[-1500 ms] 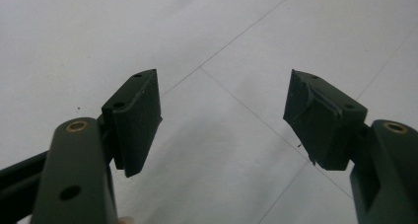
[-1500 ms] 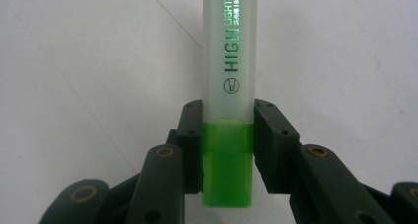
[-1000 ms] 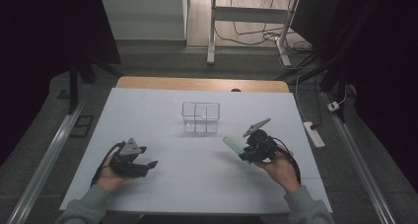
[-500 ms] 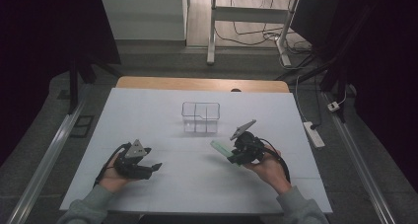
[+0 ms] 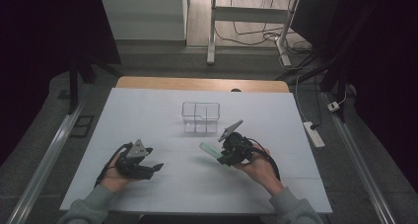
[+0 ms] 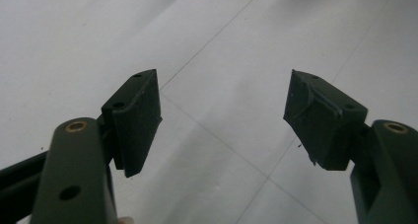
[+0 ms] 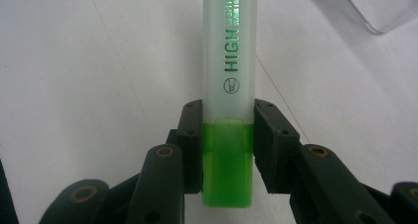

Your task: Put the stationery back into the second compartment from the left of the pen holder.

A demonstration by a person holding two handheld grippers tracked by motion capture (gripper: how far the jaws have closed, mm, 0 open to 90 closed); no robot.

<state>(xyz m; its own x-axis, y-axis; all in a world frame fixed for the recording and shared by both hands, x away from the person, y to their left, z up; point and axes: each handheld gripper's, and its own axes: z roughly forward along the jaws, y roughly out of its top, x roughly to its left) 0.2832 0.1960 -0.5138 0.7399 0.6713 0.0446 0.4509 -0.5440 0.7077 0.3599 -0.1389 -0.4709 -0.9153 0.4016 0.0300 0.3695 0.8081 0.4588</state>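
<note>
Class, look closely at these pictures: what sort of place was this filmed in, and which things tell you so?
Probably a lab or workshop set up for recording. A white table stands between metal rails, a power strip and loose cables lie on the floor, and a person's hands work two black grippers.

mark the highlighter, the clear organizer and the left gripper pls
Green translucent plastic highlighter [image 7: 227, 71], right gripper view, barrel at the lettering.
Clear plastic compartment organizer [image 5: 200, 117], high view, centre divider.
Black left gripper [image 6: 222, 110], left gripper view, gap between open fingertips.
</note>
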